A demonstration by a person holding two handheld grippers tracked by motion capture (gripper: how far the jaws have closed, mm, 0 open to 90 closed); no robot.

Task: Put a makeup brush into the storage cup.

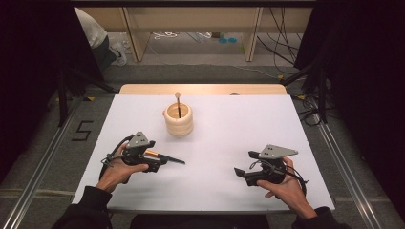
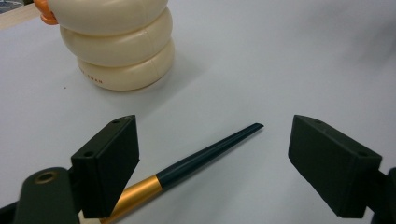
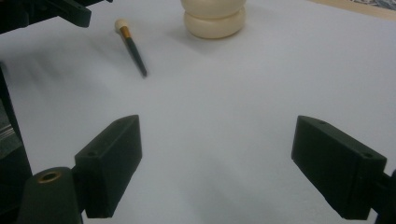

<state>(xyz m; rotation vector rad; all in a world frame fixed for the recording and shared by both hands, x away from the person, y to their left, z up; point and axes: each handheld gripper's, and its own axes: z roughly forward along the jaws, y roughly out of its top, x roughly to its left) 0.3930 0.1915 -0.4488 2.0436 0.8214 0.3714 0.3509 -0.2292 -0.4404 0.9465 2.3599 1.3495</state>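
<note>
Black fingers of the left gripper (image 2: 212, 165) and right gripper (image 3: 217, 170) are released, a brush (image 2: 196, 161) lying between the left ones.

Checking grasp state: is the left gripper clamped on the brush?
No, the left gripper stands open, the brush lying on the table between its jaws.

Grey floor (image 1: 200, 71) w/ cables, wooden shelving (image 1: 191, 21) behind.

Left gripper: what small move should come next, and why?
Probably lower and close on the brush. The left gripper is open, its jaws either side of the brush lying on the table; the holder already has one brush in it.
</note>
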